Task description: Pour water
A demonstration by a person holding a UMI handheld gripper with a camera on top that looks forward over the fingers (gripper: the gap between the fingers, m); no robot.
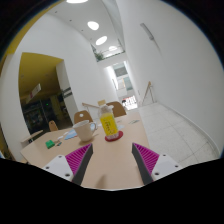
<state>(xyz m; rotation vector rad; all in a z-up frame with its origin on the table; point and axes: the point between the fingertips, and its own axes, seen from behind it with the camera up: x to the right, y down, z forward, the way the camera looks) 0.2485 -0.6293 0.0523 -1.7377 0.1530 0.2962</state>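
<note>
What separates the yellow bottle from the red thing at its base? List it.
The yellow bottle stands upright; the red thing lies low and flat. The yellow bottle has a pale top; the red thing is one colour. Both sit on the table, beyond the open gripper.

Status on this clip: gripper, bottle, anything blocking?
Hand-held gripper open, holding nothing. Yellow bottle upright on the table, just ahead of the fingers, on a pink coaster. Path to it clear.
</note>
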